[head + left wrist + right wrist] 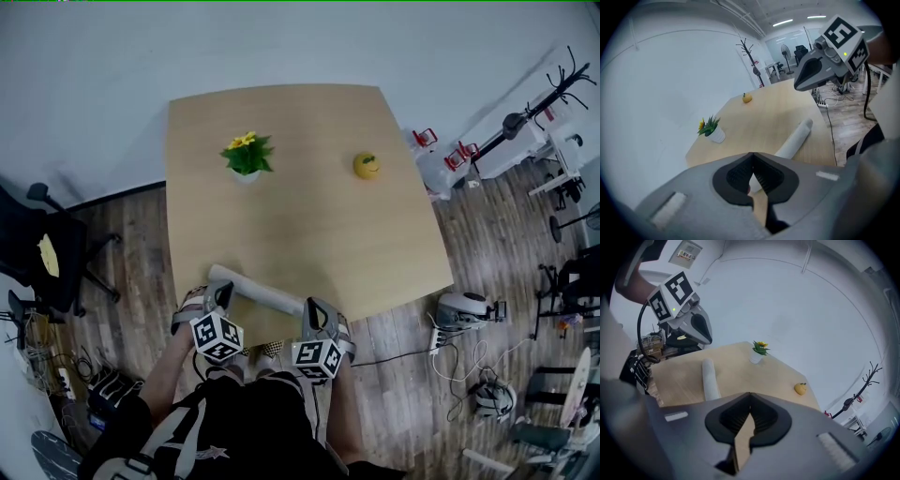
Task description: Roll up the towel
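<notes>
Left gripper (pixel 752 154) has its two jaws pressed together at the tips with nothing pinched between them. The right gripper (pixel 750 394) is the same, jaws together and empty. That makes two grippers, one in each of the person's hands, each carrying one marker cube.

One towel (pixel 258 290) lies on the one table (pixel 300 216), already rolled into a long white tube. From above, the left gripper (pixel 219 292) sits over the towel's left end and the right gripper (pixel 317 309) over its right end. In the left gripper view the right gripper (pixel 802 83) hangs clear above the towel (pixel 794 139). In the right gripper view the left gripper (pixel 706 336) is likewise up off the towel (pixel 710 378). The roll lies slightly askew along the table's near edge, closest to the person.

Beyond the towel, well apart from it, are two small things. One potted plant (pixel 247 156) with yellow flowers stands upright, far behind the towel's left end. One yellow fruit (pixel 367 165) sits far behind the towel's right end. Plant and fruit are well apart from each other.
</notes>
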`<state>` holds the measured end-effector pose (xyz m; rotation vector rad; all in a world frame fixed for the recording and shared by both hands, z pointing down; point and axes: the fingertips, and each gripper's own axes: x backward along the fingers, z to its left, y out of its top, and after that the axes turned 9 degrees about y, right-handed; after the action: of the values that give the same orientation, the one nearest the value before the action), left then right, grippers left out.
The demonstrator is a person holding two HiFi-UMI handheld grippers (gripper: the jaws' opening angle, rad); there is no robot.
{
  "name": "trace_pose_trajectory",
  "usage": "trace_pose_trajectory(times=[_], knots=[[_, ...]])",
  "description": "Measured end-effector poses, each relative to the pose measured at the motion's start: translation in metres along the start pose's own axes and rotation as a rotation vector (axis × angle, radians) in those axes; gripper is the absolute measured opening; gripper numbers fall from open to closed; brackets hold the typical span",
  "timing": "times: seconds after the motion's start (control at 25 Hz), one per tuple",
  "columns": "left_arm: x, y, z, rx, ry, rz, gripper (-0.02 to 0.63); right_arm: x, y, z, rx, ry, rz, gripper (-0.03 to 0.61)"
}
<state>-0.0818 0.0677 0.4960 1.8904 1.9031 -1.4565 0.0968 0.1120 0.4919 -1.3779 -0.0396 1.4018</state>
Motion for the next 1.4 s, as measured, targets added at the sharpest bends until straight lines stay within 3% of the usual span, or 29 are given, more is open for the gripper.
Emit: trace_pose_trajectory(times=[0.56,0.76,1.4], knots=[[0.065,0.06,0.044,0.313,0.036,-0.29,0.009,0.07,0.049,-0.027,-0.239,-0.158,-0.259,0.006],[0.088,0.074,0.061,0.424,0.043,-0.373,0.009,0.094,0.078,-0.033,-0.266,-0.193,-0.358,0.006],[0.126,0.074,0.077,0.499,0.032,-0.502,0.009,0.13,0.097,-0.01,-0.342,-0.296,-0.452,0.006]])
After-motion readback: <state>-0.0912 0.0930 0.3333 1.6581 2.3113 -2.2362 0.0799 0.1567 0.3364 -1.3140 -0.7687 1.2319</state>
